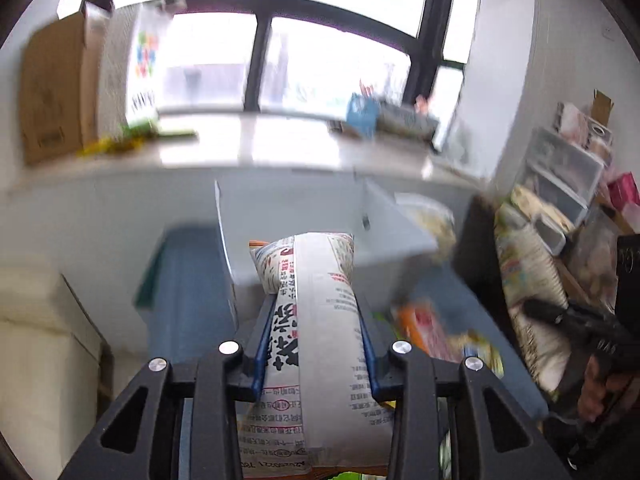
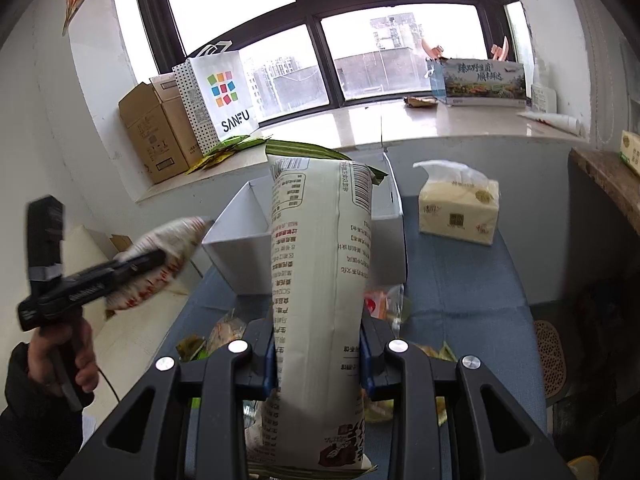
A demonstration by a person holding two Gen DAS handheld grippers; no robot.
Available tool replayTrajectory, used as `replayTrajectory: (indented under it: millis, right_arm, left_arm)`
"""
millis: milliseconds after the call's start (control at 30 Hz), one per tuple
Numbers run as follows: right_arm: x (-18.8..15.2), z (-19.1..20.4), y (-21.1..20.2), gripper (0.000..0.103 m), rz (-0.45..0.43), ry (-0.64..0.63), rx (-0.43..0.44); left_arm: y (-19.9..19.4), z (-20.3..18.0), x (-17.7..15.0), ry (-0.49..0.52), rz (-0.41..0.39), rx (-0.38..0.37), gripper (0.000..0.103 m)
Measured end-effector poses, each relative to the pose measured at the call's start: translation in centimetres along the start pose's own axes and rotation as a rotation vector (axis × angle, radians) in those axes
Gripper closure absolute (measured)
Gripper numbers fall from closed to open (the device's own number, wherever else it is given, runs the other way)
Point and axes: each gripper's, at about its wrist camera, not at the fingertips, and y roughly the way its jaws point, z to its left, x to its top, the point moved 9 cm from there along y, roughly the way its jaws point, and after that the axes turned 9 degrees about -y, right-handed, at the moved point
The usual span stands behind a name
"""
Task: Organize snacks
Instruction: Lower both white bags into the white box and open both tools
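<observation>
My left gripper [image 1: 316, 344] is shut on a white snack bag with black and red print [image 1: 320, 320], held up in the air; the view is blurred. It also shows in the right wrist view [image 2: 160, 264] at the left, near the white open box [image 2: 240, 248]. My right gripper [image 2: 318, 344] is shut on a tall white and green snack bag [image 2: 320, 272], held upright in front of the box. In the left wrist view the right gripper's bag [image 1: 528, 280] shows at the right. Loose snack packs [image 1: 432, 332] lie on the blue table [image 2: 460, 280].
A tissue pack [image 2: 460, 208] stands on the table at the back right. On the window sill are cardboard boxes [image 2: 156, 128], a white SANFU bag [image 2: 220, 92] and a printed box [image 2: 480, 80]. Plastic drawers [image 1: 568, 172] stand at the right. A white cabinet [image 1: 44, 340] is at the left.
</observation>
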Motion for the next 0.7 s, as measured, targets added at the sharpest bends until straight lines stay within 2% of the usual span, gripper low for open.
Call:
replayTrajectory:
  millis: [67, 133, 233, 400, 567, 633, 667, 700]
  right_arm:
    - [2.2, 0.0, 1.1, 0.07, -0.022, -0.038, -0.02]
    - [4.6, -0.3, 2.8, 0.07, -0.023, -0.053, -0.047]
    - [8.7, -1.1, 6.9, 0.07, 0.015, -0.064, -0.07]
    - [12.9, -2.8, 14.0, 0.07, 0.114, -0.096, -0.09]
    - [14.5, -4.0, 19.0, 0.069, 0.183, -0.145, -0.135]
    - [14.4, -4.2, 20.5, 0.066, 0.215, -0.169, -0.15]
    - [14.1, -4.6, 21.1, 0.063, 0.228, -0.164, -0.157]
    - [14.1, -4.8, 21.4, 0.041, 0.228, -0.154, -0.163]
  left_arm:
    - [0.7, -0.3, 2.4, -0.013, -0.044, 0.008, 0.063]
    - [2.2, -0.1, 4.6, -0.035, -0.055, 0.003, 0.063]
    - [6.1, 0.3, 7.3, -0.049, -0.068, 0.042, 0.063]
    - [13.3, 1.6, 8.8, -0.065, 0.019, 0.097, 0.063]
    - [17.6, 2.5, 9.0, -0.058, 0.075, 0.16, 0.063]
    - [18.8, 3.2, 8.5, -0.073, 0.113, 0.189, 0.058]
    - [19.3, 3.7, 8.3, -0.085, 0.132, 0.209, 0.053]
    - [19.7, 4.3, 8.1, -0.099, 0.144, 0.236, 0.029]
